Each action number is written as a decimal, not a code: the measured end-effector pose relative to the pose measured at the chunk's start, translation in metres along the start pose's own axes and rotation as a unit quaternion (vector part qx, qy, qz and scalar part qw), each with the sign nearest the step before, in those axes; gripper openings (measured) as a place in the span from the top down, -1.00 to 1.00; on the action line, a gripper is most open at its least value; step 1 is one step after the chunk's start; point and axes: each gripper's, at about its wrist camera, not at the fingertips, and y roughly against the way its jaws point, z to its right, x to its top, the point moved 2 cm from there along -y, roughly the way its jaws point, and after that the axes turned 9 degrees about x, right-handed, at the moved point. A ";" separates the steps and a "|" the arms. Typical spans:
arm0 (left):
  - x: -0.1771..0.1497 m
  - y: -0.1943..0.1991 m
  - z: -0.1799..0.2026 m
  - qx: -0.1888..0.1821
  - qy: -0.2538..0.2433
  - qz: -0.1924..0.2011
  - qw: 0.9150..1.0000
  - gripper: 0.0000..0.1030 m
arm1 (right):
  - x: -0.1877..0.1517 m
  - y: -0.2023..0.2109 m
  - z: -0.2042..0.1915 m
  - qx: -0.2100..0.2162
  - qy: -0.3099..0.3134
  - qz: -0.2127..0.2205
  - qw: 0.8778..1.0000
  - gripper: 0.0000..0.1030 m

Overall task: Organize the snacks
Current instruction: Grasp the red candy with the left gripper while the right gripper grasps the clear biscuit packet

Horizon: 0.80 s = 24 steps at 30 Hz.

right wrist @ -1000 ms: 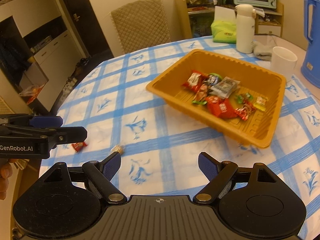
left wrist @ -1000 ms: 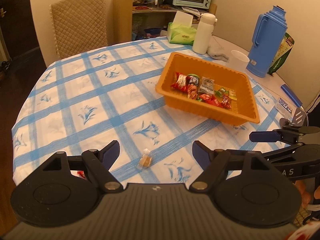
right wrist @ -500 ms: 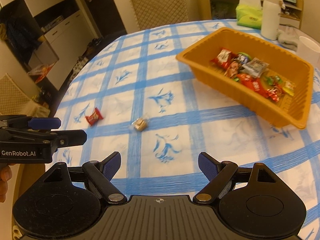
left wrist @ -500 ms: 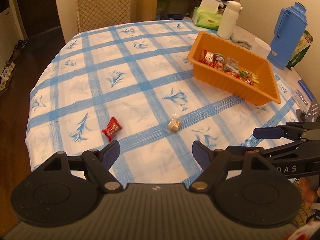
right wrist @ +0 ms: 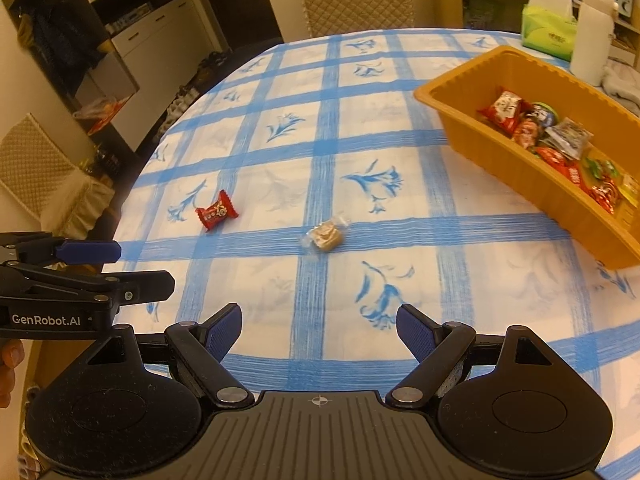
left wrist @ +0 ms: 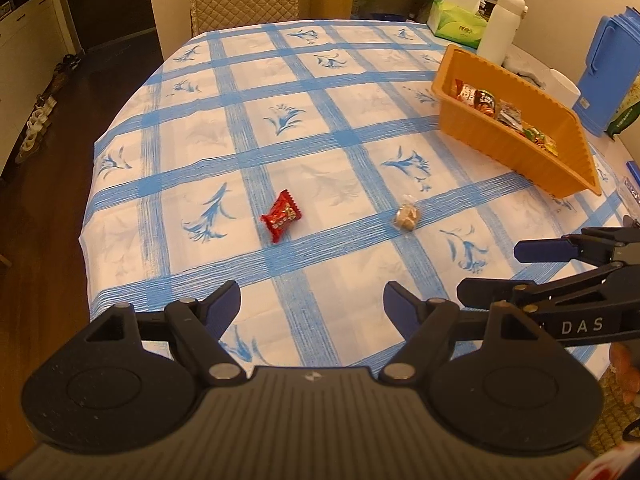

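White lettering "GenRobot.AI" stands on the side of the left gripper [right wrist: 116,264], seen from the right wrist. The letters "DAS" stand on the side of the right gripper [left wrist: 492,272], seen from the left wrist.

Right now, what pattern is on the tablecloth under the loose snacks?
The tablecloth is white with a blue check and blue flower sprigs, clearest in the left wrist view.

Both wrist views look steeply down over the bench [left wrist: 280,80] from its near edge, side by side; both share the red candy [left wrist: 281,217], the wrapped sweet [right wrist: 325,234] and the orange tray [right wrist: 472,128].
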 end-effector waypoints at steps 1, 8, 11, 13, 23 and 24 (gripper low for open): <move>-0.001 -0.001 -0.001 0.002 -0.001 0.001 1.000 -0.49 | 0.001 -0.002 -0.001 0.000 0.001 -0.002 1.000 -0.63; -0.002 -0.011 -0.008 0.005 -0.005 0.001 1.000 -0.48 | 0.005 -0.016 -0.003 0.003 0.007 -0.005 1.000 -0.63; -0.002 -0.014 -0.009 0.005 -0.013 0.006 1.000 -0.46 | 0.008 -0.020 -0.004 0.001 0.009 -0.001 1.000 -0.63; -0.001 -0.017 -0.009 0.006 -0.021 0.011 1.000 -0.44 | 0.009 -0.022 -0.005 0.001 0.010 0.004 1.000 -0.63; 0.011 -0.040 -0.006 0.012 -0.068 0.027 0.997 -0.27 | 0.017 -0.030 -0.002 -0.002 0.010 0.028 1.000 -0.54; 0.013 -0.043 -0.005 0.011 -0.072 0.028 0.997 -0.27 | 0.018 -0.031 -0.001 -0.001 0.009 0.030 1.000 -0.50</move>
